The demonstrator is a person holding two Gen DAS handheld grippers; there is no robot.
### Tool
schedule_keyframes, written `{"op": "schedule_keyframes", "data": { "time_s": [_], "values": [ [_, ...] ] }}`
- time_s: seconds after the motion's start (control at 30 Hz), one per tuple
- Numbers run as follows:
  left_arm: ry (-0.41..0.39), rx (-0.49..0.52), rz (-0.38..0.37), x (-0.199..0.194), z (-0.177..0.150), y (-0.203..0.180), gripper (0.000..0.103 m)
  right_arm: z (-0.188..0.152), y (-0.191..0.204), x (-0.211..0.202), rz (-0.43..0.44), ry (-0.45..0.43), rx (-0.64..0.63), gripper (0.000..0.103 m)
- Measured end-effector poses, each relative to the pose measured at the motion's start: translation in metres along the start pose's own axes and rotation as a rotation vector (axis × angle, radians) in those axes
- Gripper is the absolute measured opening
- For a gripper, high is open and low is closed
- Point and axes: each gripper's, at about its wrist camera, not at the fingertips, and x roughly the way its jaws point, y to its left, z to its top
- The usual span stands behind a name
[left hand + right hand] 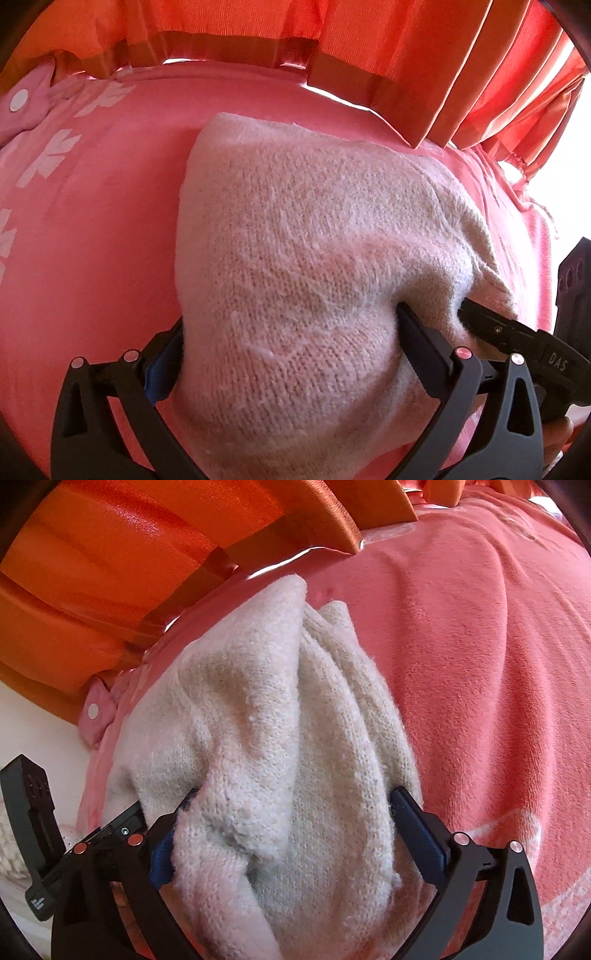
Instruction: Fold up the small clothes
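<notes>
A cream knitted garment lies bunched on a pink blanket. It fills the space between the fingers of my left gripper, whose jaws stand wide with the knit draped between and over them. In the right wrist view the same garment is folded in thick layers between the fingers of my right gripper, also held wide around the bundle. The right gripper's fingertip shows in the left wrist view, pressed into the knit at the right. The left gripper's body shows at the left of the right wrist view.
Orange curtains hang along the far edge of the blanket. A pink garment with a white snap button lies at the far left. White leaf prints mark the blanket. Bright window light enters at the right.
</notes>
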Motion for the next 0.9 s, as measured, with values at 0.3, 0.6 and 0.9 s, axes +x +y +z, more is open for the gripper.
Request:
{"op": "schedule_keyframes", "data": {
  "time_s": [0.3,0.6,0.9],
  "values": [
    [-0.029,-0.007,-0.02,0.002,-0.003,0.003,0.098,0.001,0.004,0.002,-0.003,0.0,-0.007,0.096],
    [0.002,0.018,-0.052,-0.016,0.003,-0.004,0.081,-0.002,0.014,-0.011,0.023,-0.014,-0.009,0.056],
    [-0.157,0.152,-0.173,-0.118,0.04,-0.028,0.044,0.002,0.061,-0.112,0.095,-0.22,-0.04,0.024]
  ]
}}
